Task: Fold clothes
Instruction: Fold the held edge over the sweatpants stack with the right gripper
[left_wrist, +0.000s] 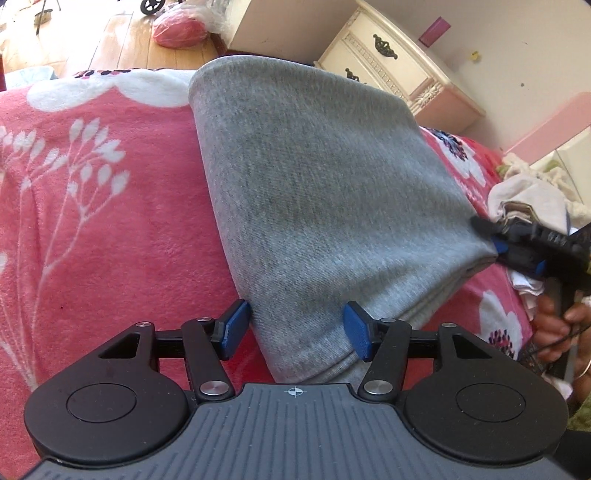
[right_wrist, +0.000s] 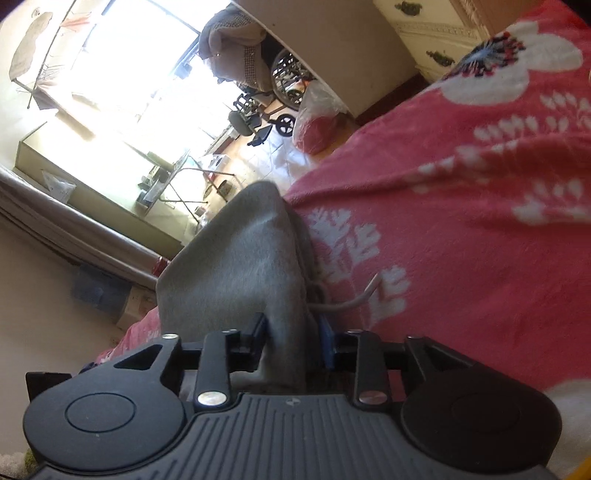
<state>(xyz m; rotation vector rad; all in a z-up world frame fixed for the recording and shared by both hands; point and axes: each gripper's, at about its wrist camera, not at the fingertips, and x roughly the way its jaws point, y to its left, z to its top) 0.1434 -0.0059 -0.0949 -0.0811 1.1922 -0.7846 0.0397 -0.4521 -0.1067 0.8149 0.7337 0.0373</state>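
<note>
Pink floral bedding (left_wrist: 92, 221) carries one folded grey garment (left_wrist: 314, 192). Left gripper (left_wrist: 295, 332) jaws stand released astride its near edge, while right gripper (right_wrist: 295, 343) jaws clench a corner of it (drawstring (right_wrist: 354, 295) trailing out). Beyond, one cream dresser (left_wrist: 388, 70) is cut off, and a clothes heap (left_wrist: 524, 195) blurs.

Grey garment pinched above a pink blanket

The right gripper (right_wrist: 293, 341) clamped a bunched fold of the grey garment (right_wrist: 243, 266), whose white drawstring (right_wrist: 351, 299) trailed onto the pink flowered blanket (right_wrist: 461, 240).
</note>
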